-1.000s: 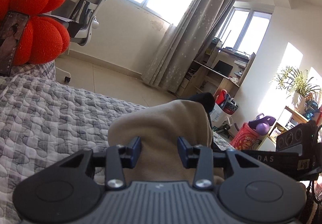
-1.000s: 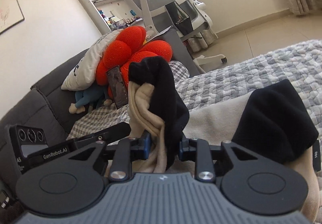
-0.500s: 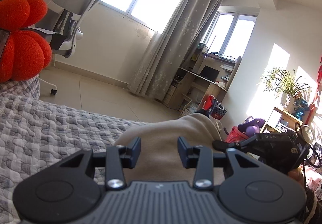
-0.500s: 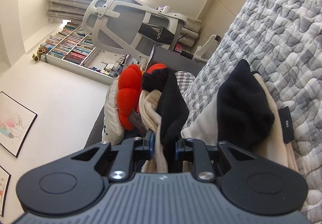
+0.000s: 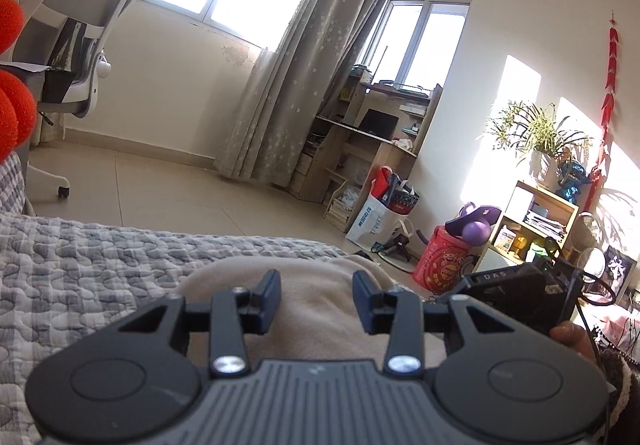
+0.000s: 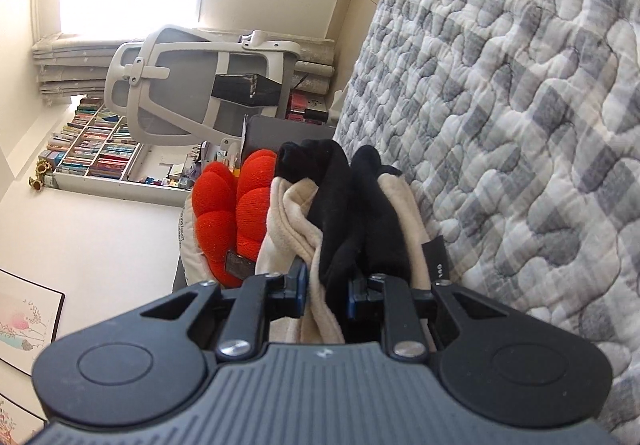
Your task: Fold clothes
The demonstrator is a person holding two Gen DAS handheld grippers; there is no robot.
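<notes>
Rolled further sideways, right tool [image 6: 325, 293] clenches the beige-and-black garment [image 6: 352, 221]; left tool [image 5: 316, 299], released above its beige fabric, should pin the fold.

What you can't actually see here

Left gripper [image 5: 316, 301]: the beige garment [image 5: 316, 325] runs under the body below the fingers, so its near part is hidden, and the red cushion [image 5: 10, 101] far left of the fingers is chopped by the frame edge. Right gripper [image 6: 324, 295]: the cloth between the fingers vanishes behind the body, the small black tag [image 6: 435, 257] just right of the fingers is too tiny to read, and the framed picture [image 6: 28, 319] far left is cut off.
</notes>
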